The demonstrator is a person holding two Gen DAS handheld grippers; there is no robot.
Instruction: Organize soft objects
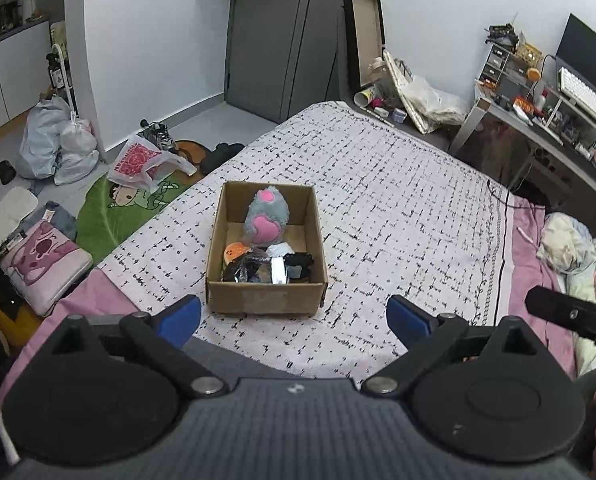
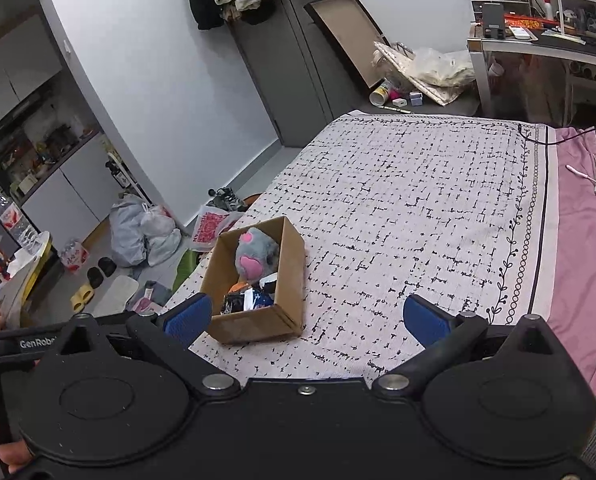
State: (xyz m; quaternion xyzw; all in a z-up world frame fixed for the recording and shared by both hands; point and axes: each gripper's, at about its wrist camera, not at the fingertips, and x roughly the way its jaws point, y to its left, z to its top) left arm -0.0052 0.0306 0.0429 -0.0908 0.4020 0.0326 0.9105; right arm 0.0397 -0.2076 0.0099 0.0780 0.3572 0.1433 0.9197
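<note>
Two handheld grippers hover over a bed, each with its blue-padded jaws spread wide and nothing between them: the left gripper [image 1: 293, 316] just short of the cardboard box [image 1: 265, 300], the right gripper [image 2: 308, 316] near the box and off to its right. The box sits on a white bedspread [image 1: 398, 208] with black dashes. Inside it, dark and silvery soft items [image 1: 269, 266] fill the near end; a grey and pink plush toy [image 1: 266, 216] stands at the far end.
</note>
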